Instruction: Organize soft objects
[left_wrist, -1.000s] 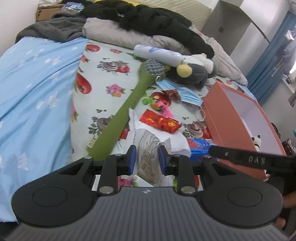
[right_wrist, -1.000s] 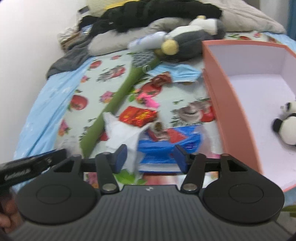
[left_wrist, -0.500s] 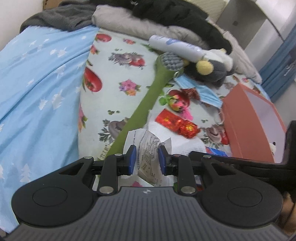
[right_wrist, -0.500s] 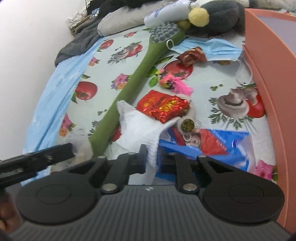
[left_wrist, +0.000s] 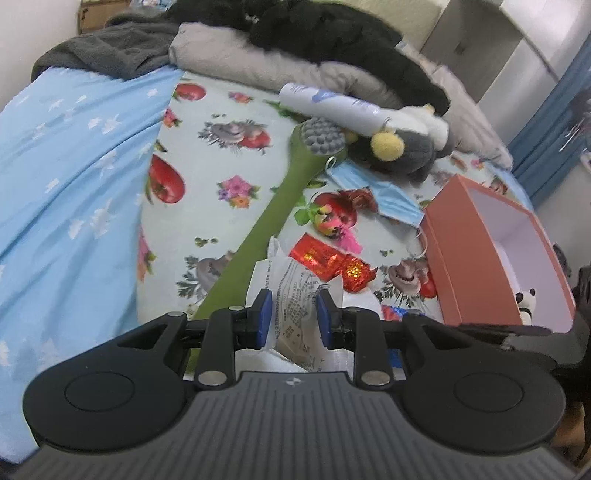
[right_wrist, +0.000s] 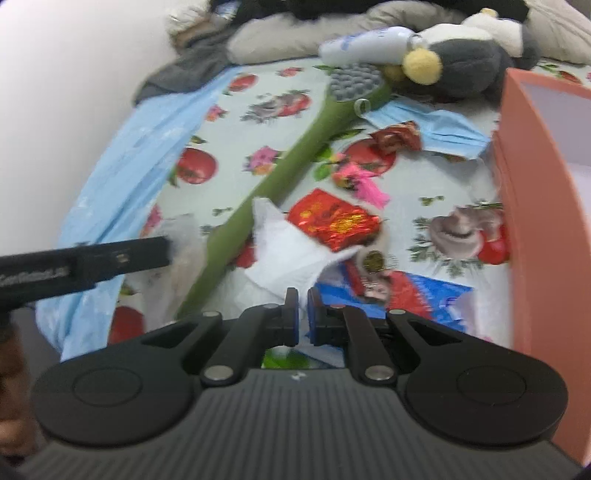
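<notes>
My left gripper (left_wrist: 294, 319) is shut on a crumpled white wrapper with printed text (left_wrist: 291, 291), held over the near edge of the bed. My right gripper (right_wrist: 303, 317) is shut on a corner of a white tissue (right_wrist: 291, 243) that lies beside the red foil packet (right_wrist: 332, 221). A grey plush toy with a yellow pompon (left_wrist: 399, 155) rests at the far side of the fruit-print sheet. A small panda plush (left_wrist: 526, 299) lies inside the orange box (left_wrist: 465, 258). The left gripper's finger (right_wrist: 85, 262) shows as a black bar at the left of the right wrist view.
A long green brush (left_wrist: 284, 195) lies diagonally across the sheet. A blue face mask (left_wrist: 388, 199), a white bottle (right_wrist: 362, 46), a pink trinket (right_wrist: 365, 184) and a blue packet (right_wrist: 424, 299) are scattered around. Grey and black clothes are heaped at the back. The orange box wall (right_wrist: 532, 221) stands at right.
My right gripper has moved in toward the white tissue and shut on it. My left gripper has drifted sideways with the printed wrapper still between its pads.
</notes>
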